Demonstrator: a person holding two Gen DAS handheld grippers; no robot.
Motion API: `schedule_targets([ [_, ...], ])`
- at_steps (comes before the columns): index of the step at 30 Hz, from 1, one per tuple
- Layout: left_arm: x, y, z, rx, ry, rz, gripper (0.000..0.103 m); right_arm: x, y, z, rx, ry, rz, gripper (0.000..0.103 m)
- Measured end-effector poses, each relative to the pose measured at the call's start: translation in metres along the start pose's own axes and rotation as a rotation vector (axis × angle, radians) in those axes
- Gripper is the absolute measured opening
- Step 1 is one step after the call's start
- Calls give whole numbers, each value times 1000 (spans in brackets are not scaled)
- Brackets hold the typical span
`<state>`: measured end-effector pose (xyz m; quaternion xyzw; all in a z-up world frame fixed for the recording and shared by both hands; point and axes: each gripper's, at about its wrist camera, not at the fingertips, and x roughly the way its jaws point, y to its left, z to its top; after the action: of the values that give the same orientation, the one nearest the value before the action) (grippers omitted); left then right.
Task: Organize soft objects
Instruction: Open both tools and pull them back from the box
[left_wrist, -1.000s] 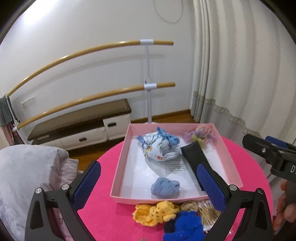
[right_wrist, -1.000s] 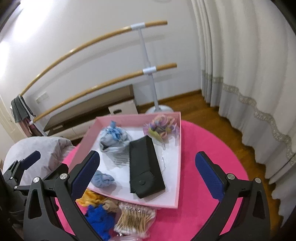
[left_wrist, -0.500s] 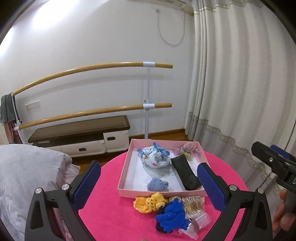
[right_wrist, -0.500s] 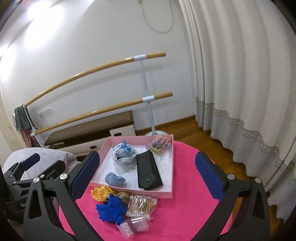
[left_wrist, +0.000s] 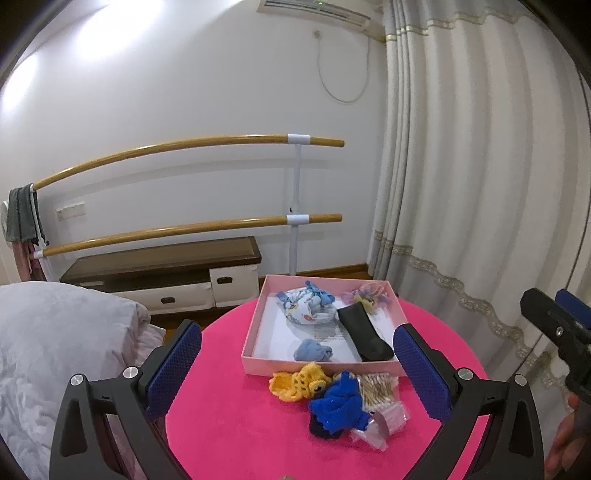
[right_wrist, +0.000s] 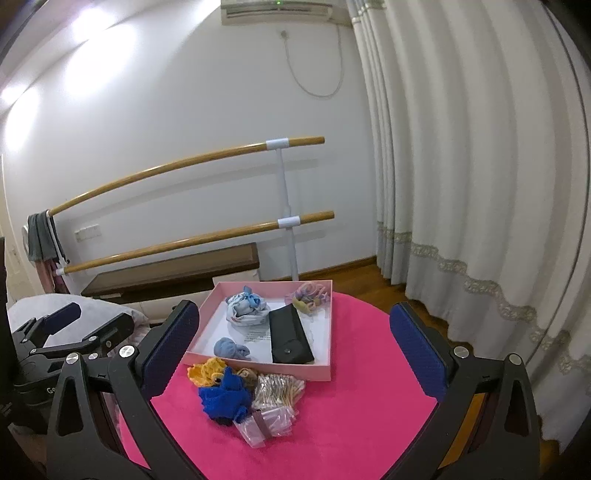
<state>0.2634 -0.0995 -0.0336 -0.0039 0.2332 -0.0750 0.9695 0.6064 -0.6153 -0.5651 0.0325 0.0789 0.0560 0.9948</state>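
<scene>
A pink tray sits on a round pink table. In it lie a patterned cloth bundle, a small blue cloth ball, a pastel scrunchie and a black case. In front of the tray lie a yellow knit piece, a blue knit piece and a bag of cotton swabs. My left gripper and right gripper are open and empty, held back above the table's near side.
A small clear packet lies beside the blue knit piece. A grey duvet is on the left. Wooden ballet bars and a low bench stand behind the table, with curtains on the right.
Both grippers have pulled back and up from the tray, so the table and its objects look smaller and farther. Both stay open. Nothing on the table has moved.
</scene>
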Motion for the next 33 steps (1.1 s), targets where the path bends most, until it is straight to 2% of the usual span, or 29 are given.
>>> schedule_targets([
  [14,-30,4,-16,-6,-1,26,103,-14,-1,-23,1,36,17,103],
  [33,-33,9,-33,12,16,39,103,-16,1,-24,-23,44,23,103],
])
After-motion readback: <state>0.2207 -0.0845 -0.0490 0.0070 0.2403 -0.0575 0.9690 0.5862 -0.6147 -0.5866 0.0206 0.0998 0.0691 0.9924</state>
